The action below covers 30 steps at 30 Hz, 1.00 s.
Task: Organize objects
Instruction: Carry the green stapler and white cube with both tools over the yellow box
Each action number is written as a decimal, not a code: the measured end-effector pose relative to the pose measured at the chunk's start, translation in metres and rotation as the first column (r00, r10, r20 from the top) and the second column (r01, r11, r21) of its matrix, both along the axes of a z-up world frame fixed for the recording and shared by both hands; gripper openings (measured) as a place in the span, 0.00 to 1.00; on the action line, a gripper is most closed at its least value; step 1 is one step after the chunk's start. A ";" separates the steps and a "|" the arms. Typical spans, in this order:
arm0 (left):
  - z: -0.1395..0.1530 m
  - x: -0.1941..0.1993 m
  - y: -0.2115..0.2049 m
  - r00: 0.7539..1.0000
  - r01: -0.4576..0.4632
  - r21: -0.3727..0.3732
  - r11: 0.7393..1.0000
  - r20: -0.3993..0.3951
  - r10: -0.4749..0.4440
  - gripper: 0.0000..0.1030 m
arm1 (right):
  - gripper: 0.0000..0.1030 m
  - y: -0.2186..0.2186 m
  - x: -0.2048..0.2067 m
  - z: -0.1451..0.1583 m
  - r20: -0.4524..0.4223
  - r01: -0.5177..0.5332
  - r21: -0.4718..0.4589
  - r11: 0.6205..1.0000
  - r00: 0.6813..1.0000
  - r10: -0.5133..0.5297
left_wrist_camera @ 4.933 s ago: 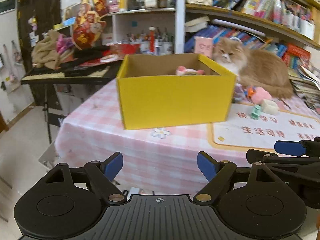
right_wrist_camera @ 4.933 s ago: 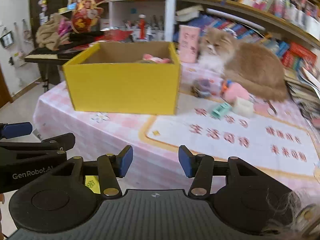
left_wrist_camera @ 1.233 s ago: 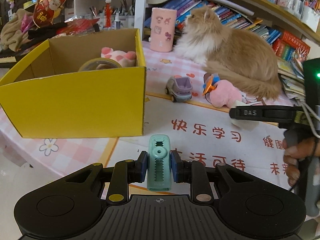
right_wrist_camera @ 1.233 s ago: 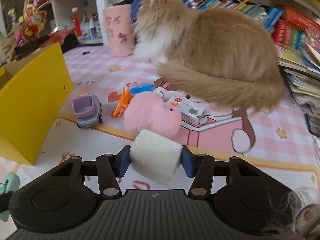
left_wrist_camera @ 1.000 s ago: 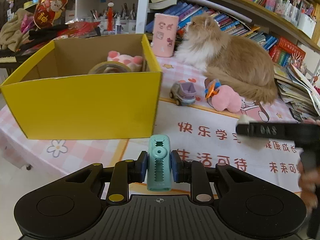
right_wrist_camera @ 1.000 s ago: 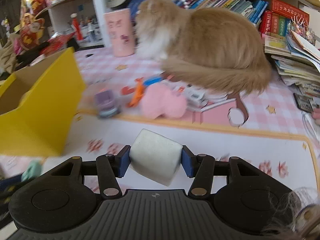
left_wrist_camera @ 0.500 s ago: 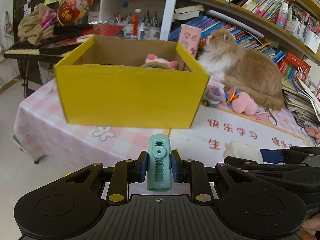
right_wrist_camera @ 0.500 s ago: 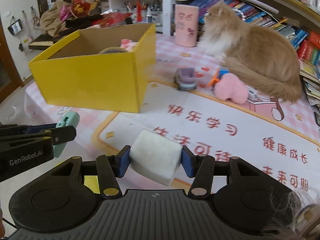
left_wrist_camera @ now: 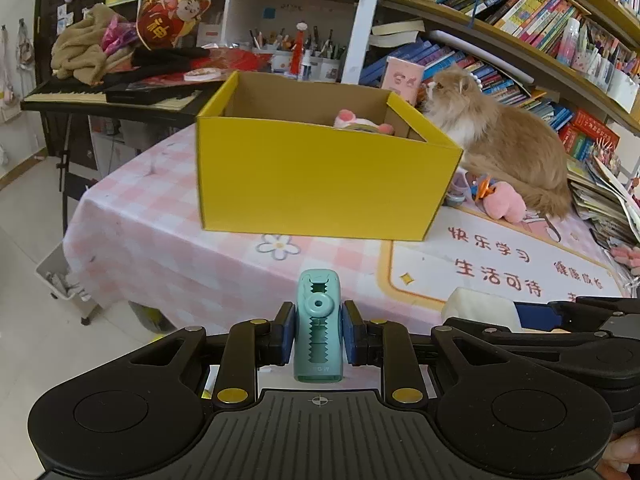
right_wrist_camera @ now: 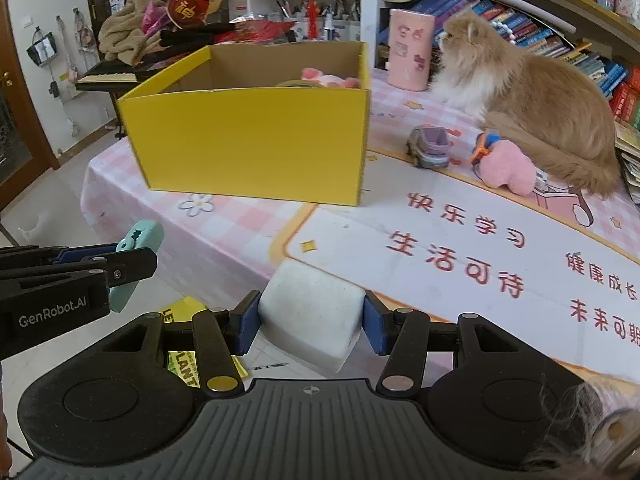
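Yellow box (left_wrist_camera: pixel 320 184) ahead of both sets of fingers, well apart, open top facing up, on pink checked tablecloth (left_wrist_camera: pixel 168 248).

Left gripper (left_wrist_camera: pixel 318 334): pads clamped tight on teal clip (left_wrist_camera: pixel 318 332).

Right gripper (right_wrist_camera: pixel 310 318): fingers part-spread, pinching white foam block (right_wrist_camera: pixel 310 316).

Judgement: carry both above near wall, release only once over cavity; block squashy, keep pinch gentle.

Beyond fingers: toy car (right_wrist_camera: pixel 430 148), pink plush (right_wrist_camera: pixel 506 170), cat (right_wrist_camera: pixel 532 104) — steer clear of the cat.

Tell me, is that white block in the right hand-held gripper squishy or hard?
Probably squishy: the white sponge block has a porous, matte surface and rounded edges. It looks light, since the right hand-held gripper carries it by its two sides alone. That rough texture likely keeps it from slipping.
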<state>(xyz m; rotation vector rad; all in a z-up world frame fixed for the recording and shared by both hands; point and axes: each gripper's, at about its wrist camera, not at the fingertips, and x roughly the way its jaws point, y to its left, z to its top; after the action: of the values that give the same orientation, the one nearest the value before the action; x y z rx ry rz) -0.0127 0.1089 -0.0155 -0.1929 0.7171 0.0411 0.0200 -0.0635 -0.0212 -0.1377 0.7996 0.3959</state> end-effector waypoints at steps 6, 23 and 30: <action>-0.002 -0.016 0.018 1.000 0.007 -0.007 1.000 0.010 -0.007 0.22 | 0.48 0.020 -0.016 -0.001 0.000 -0.008 0.005 1.000 1.000 0.008; 0.036 -0.007 0.054 0.987 -0.004 -0.006 1.000 0.162 0.005 0.22 | 0.48 0.044 -0.014 0.030 0.085 0.044 0.034 0.998 0.995 -0.046; 0.072 0.041 0.054 0.958 -0.019 0.014 1.000 0.287 0.014 0.22 | 0.48 0.044 0.035 0.083 0.242 0.058 0.118 0.991 0.967 -0.086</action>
<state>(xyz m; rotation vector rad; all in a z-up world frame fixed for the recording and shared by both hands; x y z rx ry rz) 0.0284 0.1634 0.0560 -0.1841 0.4249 0.0342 0.0550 -0.0192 0.0613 -0.0528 0.5345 0.3454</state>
